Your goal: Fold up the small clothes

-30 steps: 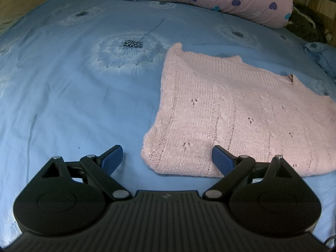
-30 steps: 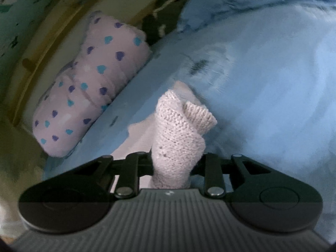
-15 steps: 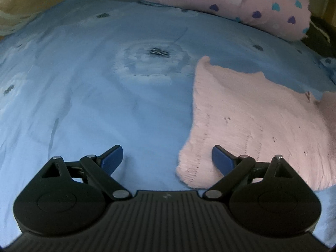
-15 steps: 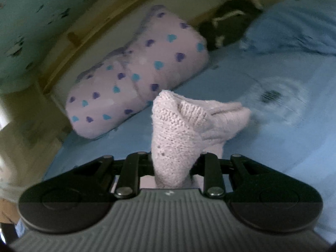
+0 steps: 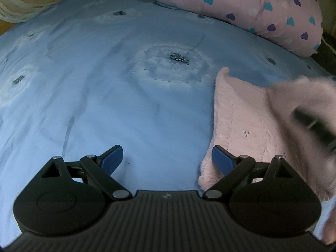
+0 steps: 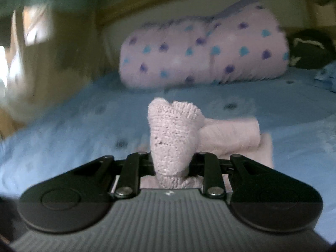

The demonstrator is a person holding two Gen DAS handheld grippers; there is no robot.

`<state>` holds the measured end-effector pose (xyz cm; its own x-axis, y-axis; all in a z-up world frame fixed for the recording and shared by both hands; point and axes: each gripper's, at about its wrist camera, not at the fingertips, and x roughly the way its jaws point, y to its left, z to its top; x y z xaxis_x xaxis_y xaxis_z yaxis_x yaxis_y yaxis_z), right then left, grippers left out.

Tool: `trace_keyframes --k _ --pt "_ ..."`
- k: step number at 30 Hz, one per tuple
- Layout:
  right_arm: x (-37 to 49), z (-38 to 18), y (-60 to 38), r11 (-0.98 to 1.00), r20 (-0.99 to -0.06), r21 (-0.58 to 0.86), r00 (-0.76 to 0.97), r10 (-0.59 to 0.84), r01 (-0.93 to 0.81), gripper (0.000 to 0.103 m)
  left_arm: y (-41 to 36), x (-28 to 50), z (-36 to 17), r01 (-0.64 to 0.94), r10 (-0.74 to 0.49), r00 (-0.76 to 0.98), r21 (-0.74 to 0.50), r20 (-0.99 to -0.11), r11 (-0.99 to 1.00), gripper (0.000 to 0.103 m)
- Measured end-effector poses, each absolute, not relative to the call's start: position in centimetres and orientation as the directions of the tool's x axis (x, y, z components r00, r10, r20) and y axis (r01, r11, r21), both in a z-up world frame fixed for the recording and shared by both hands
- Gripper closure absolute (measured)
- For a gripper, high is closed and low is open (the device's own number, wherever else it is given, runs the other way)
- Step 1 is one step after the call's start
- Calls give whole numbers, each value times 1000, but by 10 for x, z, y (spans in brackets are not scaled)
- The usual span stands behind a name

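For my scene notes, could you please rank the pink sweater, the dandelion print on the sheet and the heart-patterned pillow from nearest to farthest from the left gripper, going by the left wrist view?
From the left gripper, jaws open:
1. Pink sweater, right beside the right finger.
2. Dandelion print, ahead near the middle of the blue sheet.
3. Heart-patterned pillow, at the far right edge of the bed.

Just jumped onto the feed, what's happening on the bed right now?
A person is folding a pink knitted sweater on the blue bedsheet. The right gripper has its jaws shut on a bunched part of the knit and holds it raised above the rest of the garment. The left gripper hovers with its jaws wide open and nothing in them, at the sweater's near left corner. A heart-print pillow lies at the far side of the bed. The fold is not finished.
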<state>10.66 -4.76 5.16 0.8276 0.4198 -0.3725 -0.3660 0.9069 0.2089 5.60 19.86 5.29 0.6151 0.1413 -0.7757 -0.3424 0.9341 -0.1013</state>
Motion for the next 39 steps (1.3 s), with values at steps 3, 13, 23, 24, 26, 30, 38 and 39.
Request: trace_keyframes --k 3,13,23,24,26,30,38,39 --pt "110 23 -31 909 -458 176 786 415 -378 77 203 54 53 -351 141 618 -111 -773 930 9" --pt "115 39 -34 891 -374 287 816 441 -350 77 222 49 58 -393 149 633 -150 -760 907 9" --pt "75 18 39 792 -443 -18 715 541 -610 75 244 43 62 -433 158 649 -190 -745 881 9" --pt "71 10 40 787 -448 -27 711 542 -617 73 241 43 64 -416 149 658 -191 -738 889 9" --pt "63 8 40 782 -426 -48 721 547 -622 68 235 43 68 -378 123 682 -203 -721 903 9" --pt "62 18 28 755 -438 49 666 604 -654 52 217 44 78 -319 87 728 -223 -681 921 9" --pt "46 37 -33 750 -395 264 642 657 -606 53 172 55 89 -158 -16 813 -247 -582 956 9" --pt "44 38 -44 754 -383 282 650 656 -594 53 168 59 88 -145 -23 818 -245 -575 959 9"
